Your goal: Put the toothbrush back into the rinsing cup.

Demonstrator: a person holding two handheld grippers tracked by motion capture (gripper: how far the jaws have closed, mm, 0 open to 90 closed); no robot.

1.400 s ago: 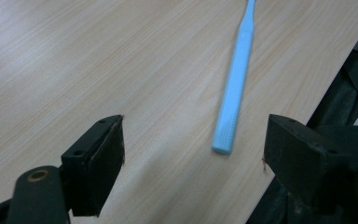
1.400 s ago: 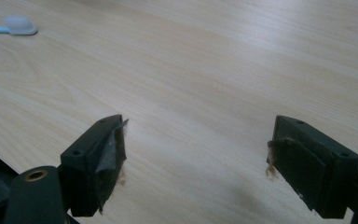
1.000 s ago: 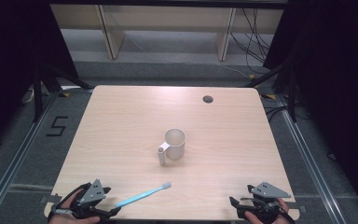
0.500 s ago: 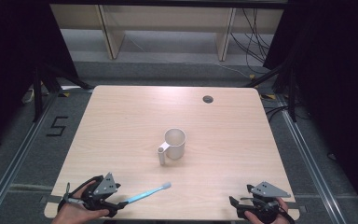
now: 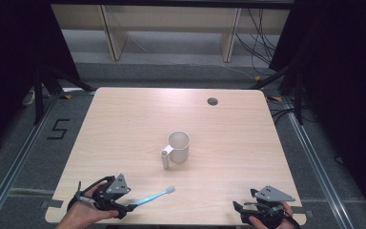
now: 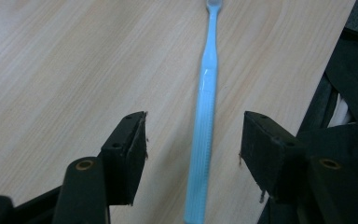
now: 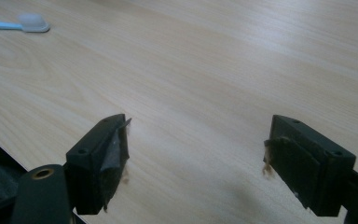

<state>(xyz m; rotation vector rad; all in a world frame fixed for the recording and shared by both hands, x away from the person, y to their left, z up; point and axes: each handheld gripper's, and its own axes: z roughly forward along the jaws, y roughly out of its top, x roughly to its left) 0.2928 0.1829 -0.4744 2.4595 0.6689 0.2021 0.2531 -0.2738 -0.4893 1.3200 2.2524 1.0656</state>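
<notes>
A light blue toothbrush (image 5: 152, 196) lies flat near the table's front edge, with its white head pointing right and away. My left gripper (image 5: 126, 205) has its jaws on either side of the handle's end. In the left gripper view the handle (image 6: 205, 116) runs between the two pads with a gap on each side. The jaws have just been closing, and the gripper (image 6: 193, 135) is still open. A white mug (image 5: 178, 146) stands upright at the table's middle, handle to the front left. My right gripper (image 5: 240, 210) rests open at the front right, with nothing between its jaws (image 7: 196, 140).
The wooden table (image 5: 124, 124) has a round cable hole (image 5: 212, 101) near its far edge. The brush head (image 7: 33, 22) is at the top left of the right gripper view. Shelving and cables stand beyond the table.
My left gripper has slid right along the front edge to the toothbrush's handle, and its jaws have narrowed around it. The toothbrush, the mug and the right gripper have stayed put.
</notes>
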